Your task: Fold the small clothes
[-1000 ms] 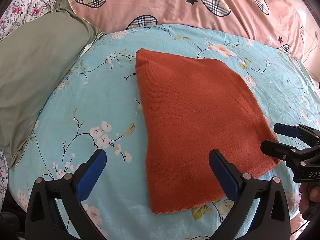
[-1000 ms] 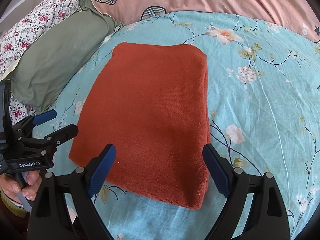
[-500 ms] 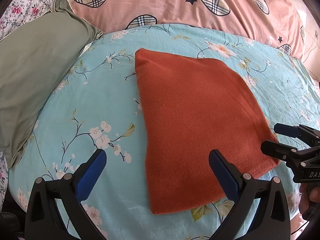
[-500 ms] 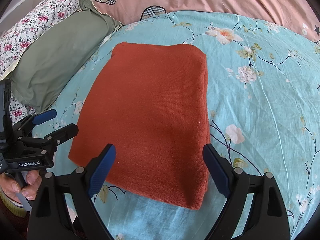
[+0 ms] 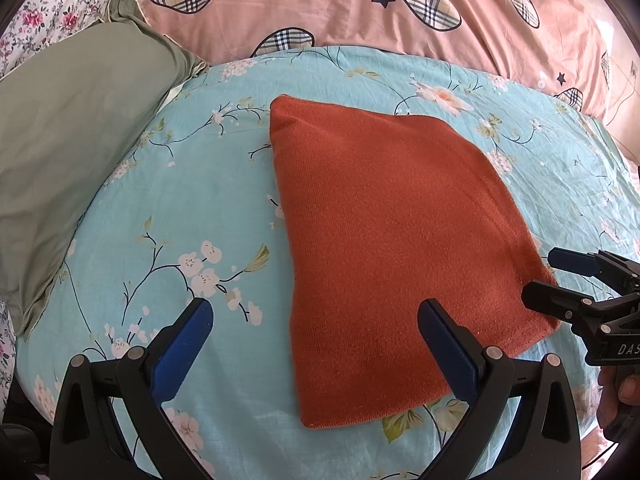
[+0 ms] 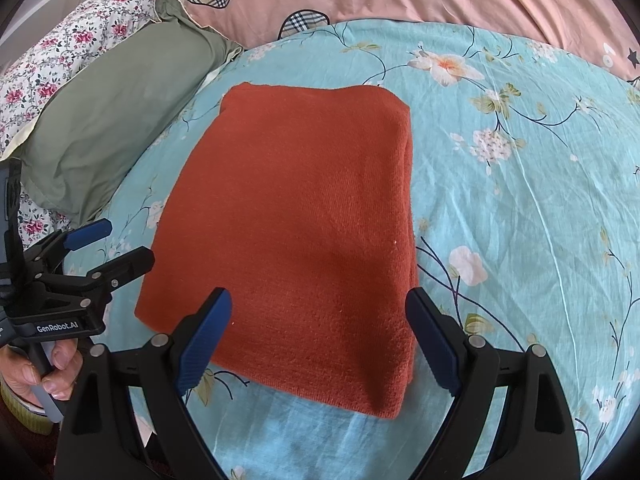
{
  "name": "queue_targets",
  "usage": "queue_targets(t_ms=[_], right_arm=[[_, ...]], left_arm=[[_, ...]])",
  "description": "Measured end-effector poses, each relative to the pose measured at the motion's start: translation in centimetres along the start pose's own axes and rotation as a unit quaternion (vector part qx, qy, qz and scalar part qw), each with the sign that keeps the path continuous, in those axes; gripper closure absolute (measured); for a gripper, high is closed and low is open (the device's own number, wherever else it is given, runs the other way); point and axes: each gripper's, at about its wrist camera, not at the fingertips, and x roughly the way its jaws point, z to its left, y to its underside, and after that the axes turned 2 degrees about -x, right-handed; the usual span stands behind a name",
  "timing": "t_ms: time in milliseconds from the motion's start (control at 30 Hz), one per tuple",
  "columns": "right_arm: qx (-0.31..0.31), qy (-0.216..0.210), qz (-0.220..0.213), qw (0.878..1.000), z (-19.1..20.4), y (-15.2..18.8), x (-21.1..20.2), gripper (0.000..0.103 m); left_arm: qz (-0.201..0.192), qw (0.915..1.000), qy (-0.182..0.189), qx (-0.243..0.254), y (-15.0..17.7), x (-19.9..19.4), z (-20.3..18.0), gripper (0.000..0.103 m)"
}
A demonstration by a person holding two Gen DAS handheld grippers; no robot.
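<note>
A rust-orange knitted garment (image 5: 392, 248) lies folded into a flat rectangle on the blue floral bedsheet (image 5: 192, 208); it also shows in the right wrist view (image 6: 304, 216). My left gripper (image 5: 316, 344) is open and empty, held just above the garment's near left corner. My right gripper (image 6: 320, 336) is open and empty, above the garment's near edge. Each gripper shows in the other's view: the right one at the garment's right corner (image 5: 560, 280), the left one beside its left corner (image 6: 108, 248), both open.
A green pillow (image 5: 68, 160) lies at the left, also in the right wrist view (image 6: 116, 120). A pink quilt with plaid hearts (image 5: 360, 4) lies along the back. A floral pillow (image 6: 60, 60) sits behind the green one.
</note>
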Motion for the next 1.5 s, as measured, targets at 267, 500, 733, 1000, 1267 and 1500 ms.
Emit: queue_targets(t_ms=[267, 500, 733, 1000, 1267, 1500], right_arm=[[0.002, 0.000, 0.000, 1.000, -0.2, 0.1, 0.1, 0.014], [-0.001, 0.003, -0.003, 1.000, -0.4, -0.1, -0.1, 0.014], [-0.002, 0.013, -0.010, 1.000, -1.0, -1.3, -0.1, 0.014], [-0.002, 0.015, -0.009, 1.000, -1.4, -2.5, 0.8, 0.014], [-0.011, 0.005, -0.008, 1.000, -1.1, -3.3, 1.6, 0.014], [-0.007, -0.001, -0.010, 1.000, -1.5, -3.6, 1.8, 0.013]], left_arm=[[0.000, 1.0000, 0.000, 0.001, 0.0, 0.0, -0.1, 0.001], [-0.002, 1.0000, 0.000, 0.003, -0.3, 0.0, -0.3, 0.001], [-0.008, 1.0000, 0.001, 0.005, -1.3, 0.2, -0.3, 0.001], [-0.013, 0.9998, -0.013, -0.005, -2.6, 1.7, 0.2, 0.000], [-0.017, 0.9995, -0.025, -0.010, -3.6, 2.5, 0.9, 0.001], [-0.022, 0.9992, -0.028, -0.018, -4.0, 2.2, 1.3, 0.001]])
